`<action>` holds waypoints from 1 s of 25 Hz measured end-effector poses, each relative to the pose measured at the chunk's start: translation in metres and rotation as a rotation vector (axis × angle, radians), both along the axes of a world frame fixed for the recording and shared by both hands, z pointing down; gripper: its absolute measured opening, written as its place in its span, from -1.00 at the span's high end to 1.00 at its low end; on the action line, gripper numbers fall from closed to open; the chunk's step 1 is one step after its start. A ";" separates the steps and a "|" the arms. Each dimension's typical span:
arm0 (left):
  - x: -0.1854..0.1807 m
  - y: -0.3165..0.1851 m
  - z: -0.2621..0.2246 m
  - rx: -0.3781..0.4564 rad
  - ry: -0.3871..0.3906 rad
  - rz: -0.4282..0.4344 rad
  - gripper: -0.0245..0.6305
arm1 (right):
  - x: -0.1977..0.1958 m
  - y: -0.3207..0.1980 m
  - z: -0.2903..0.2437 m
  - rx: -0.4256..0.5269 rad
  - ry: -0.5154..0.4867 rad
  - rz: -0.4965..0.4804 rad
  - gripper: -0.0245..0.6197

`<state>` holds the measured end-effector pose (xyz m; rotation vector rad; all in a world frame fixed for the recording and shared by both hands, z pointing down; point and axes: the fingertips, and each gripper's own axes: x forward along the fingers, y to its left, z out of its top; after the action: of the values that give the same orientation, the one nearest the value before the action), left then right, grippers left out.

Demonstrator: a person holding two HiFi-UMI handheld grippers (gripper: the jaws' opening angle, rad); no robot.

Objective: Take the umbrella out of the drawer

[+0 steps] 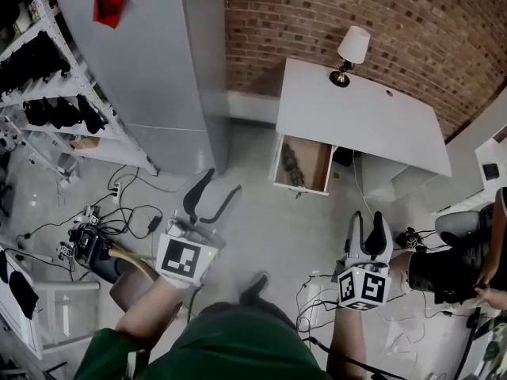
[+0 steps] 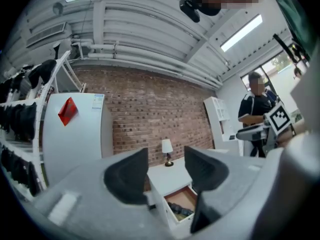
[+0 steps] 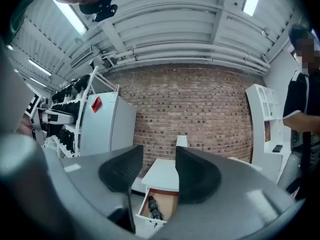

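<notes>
Your left gripper [image 1: 225, 182] has its fingers [image 2: 127, 176] spread wide, and nothing stands between them or touches them. Through the gap you see only the far-off drawer [image 2: 172, 200]. Your right gripper [image 1: 368, 218] is open too, its fingers [image 3: 197, 176] a little closer together, with nothing between them.

In the head view your left forearm rises from the lower left of the frame. It holds that gripper over the floor, angled toward the upper right. Your right hand sits at lower right, its gripper aimed straight up the frame. Both are well apart from the white worktop [image 1: 356, 117], which sits at upper centre against the brick wall [image 1: 317, 14].

The folded dark umbrella [image 1: 291, 163] lies in the open drawer [image 1: 299, 187], along its left side. A table lamp [image 1: 351, 52] stands on the worktop above it.
</notes>
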<state>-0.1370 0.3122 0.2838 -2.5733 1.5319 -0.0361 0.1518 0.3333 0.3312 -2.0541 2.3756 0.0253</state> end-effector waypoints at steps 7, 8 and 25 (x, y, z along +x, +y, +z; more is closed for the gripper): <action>0.027 -0.054 0.014 -0.032 -0.029 -0.026 0.23 | 0.028 -0.063 0.015 -0.026 -0.001 -0.017 0.34; 0.029 -0.060 0.017 -0.037 -0.037 -0.027 0.23 | 0.028 -0.068 0.017 -0.034 0.002 -0.018 0.34; 0.034 -0.243 0.103 -0.151 -0.071 0.045 0.28 | 0.007 -0.212 0.090 -0.200 0.072 0.000 0.34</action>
<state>-0.1031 0.0691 0.3870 -2.6885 1.4992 -0.2448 0.1585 0.1216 0.4209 -2.1715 2.5149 -0.1468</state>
